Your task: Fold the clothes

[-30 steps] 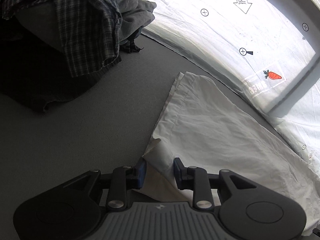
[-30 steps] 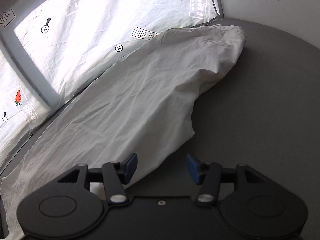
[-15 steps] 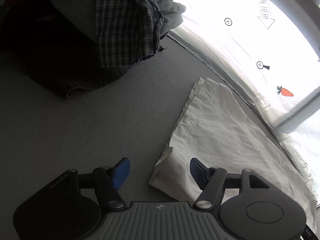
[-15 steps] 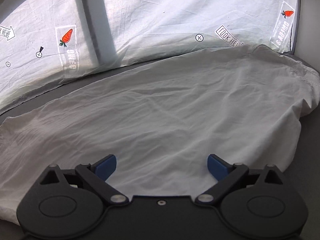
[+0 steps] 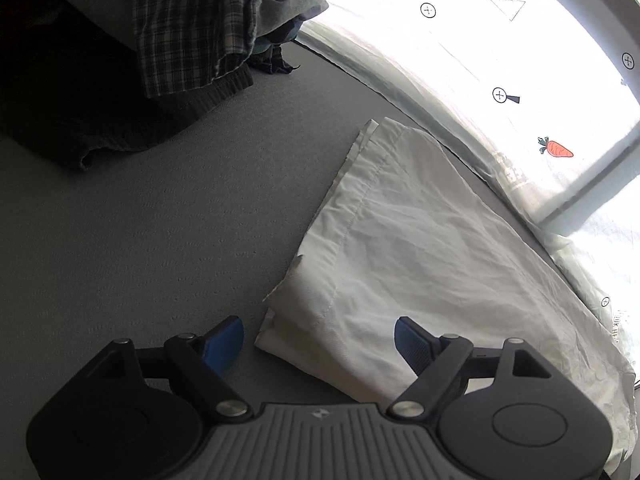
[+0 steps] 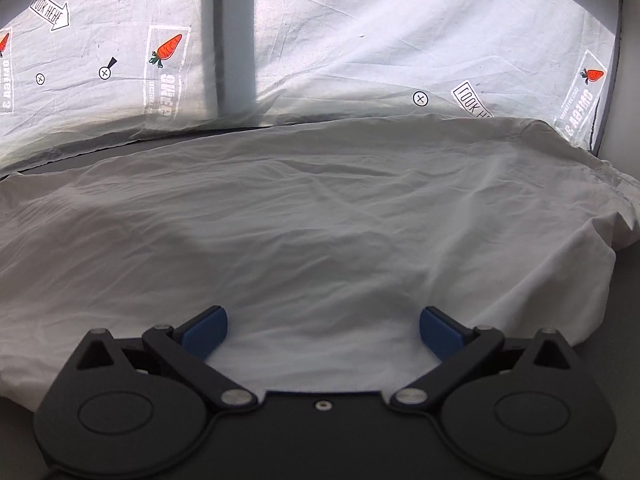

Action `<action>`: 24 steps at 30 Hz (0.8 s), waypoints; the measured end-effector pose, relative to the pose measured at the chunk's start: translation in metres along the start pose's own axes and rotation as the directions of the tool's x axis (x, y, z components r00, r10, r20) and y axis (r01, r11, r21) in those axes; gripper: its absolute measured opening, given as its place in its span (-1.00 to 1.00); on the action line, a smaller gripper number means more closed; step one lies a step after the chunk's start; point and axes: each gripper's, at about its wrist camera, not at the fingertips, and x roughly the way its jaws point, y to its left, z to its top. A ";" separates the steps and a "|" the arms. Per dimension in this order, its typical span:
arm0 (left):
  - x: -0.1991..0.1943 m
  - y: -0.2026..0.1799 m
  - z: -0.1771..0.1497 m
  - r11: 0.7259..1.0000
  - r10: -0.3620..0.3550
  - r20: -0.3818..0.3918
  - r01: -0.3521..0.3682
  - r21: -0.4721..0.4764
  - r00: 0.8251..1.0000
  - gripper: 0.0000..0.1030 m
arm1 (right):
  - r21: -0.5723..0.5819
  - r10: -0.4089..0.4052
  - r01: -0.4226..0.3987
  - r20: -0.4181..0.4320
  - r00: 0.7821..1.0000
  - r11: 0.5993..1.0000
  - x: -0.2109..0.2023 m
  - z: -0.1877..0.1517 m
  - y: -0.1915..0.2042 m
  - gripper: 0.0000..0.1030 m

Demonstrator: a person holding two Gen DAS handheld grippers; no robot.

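A white folded garment [image 5: 420, 248] lies flat on the grey surface [image 5: 160, 240], its hemmed end toward the left. My left gripper [image 5: 319, 340] is open and empty, above the garment's near left corner. The same white garment [image 6: 320, 220] fills the right wrist view, wrinkled, with its right end bunched. My right gripper [image 6: 323, 330] is open and empty, just above the garment's near edge.
A heap of dark and plaid clothes [image 5: 172, 28] sits at the far left of the surface. A white printed sheet [image 5: 500, 60] with carrots and arrows hangs along the far edge; it also shows in the right wrist view [image 6: 360, 40].
My left gripper has let go of the garment's corner, opened wide and drawn back. My right gripper has opened wider and swung left to face the garment squarely. The garment now lies flat.
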 end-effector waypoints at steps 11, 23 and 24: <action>-0.004 -0.029 0.012 0.971 -0.230 -0.006 0.229 -0.066 0.973 -0.60 | 0.003 0.003 -0.003 0.003 1.000 1.000 0.001 -0.002 -0.001 1.00; 0.014 -0.191 -0.001 0.808 -0.465 -0.218 0.512 0.292 0.858 -0.60 | 0.009 0.007 -0.007 0.006 1.000 1.000 0.000 -0.002 -0.002 1.00; 0.023 -0.202 -0.011 0.794 -0.445 -0.263 0.513 0.326 0.856 -0.58 | 0.009 0.007 -0.007 0.006 1.000 1.000 0.001 -0.003 -0.002 1.00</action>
